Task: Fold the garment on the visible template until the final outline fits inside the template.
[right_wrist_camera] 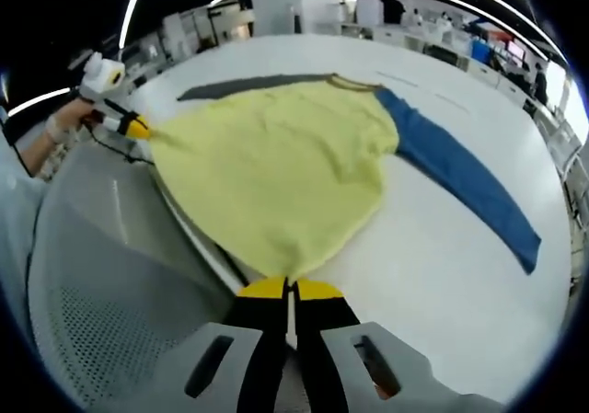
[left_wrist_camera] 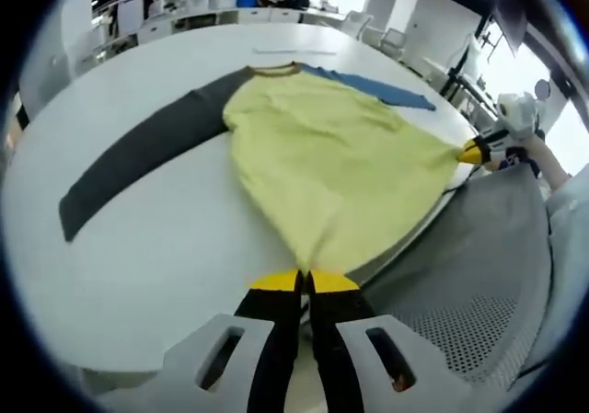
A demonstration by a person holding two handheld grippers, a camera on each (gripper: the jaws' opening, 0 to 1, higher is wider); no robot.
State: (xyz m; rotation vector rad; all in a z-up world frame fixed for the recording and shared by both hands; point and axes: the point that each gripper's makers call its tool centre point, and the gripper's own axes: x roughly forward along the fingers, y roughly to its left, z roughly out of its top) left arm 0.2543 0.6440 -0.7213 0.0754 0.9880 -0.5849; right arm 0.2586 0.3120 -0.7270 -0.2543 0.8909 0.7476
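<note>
- Garment [left_wrist_camera: 322, 155]: long-sleeve shirt, yellow body, lies spread on the white table [left_wrist_camera: 147, 238], collar away from the person, hem at the near table edge.
- Grey sleeve [left_wrist_camera: 138, 155] stretches flat across the table to one side; blue sleeve [right_wrist_camera: 460, 178] stretches flat to the other side.
- Left gripper [left_wrist_camera: 306, 282]: yellow-tipped jaws pressed together, pinching one hem corner of the yellow body at the table edge; cloth bunches to a point at the tips.
- Right gripper [right_wrist_camera: 291, 289]: jaws also closed tight, clamped on the other hem corner, fabric pulled into a point between the tips.
- In the left gripper view the right gripper [left_wrist_camera: 474, 152] shows at the far hem corner, held by a hand [left_wrist_camera: 543, 155].
- In the right gripper view the left gripper [right_wrist_camera: 136, 128] shows at the opposite corner, hand [right_wrist_camera: 60, 123] behind it.
- Hem between the two corners sits along the table rim, slightly overhanging.
- Grey mesh chair [right_wrist_camera: 101, 284] just beside the table edge, below the hem.
- Cannot tell any template outline on the table.
- Office desks and chairs [left_wrist_camera: 193, 4] far behind.
</note>
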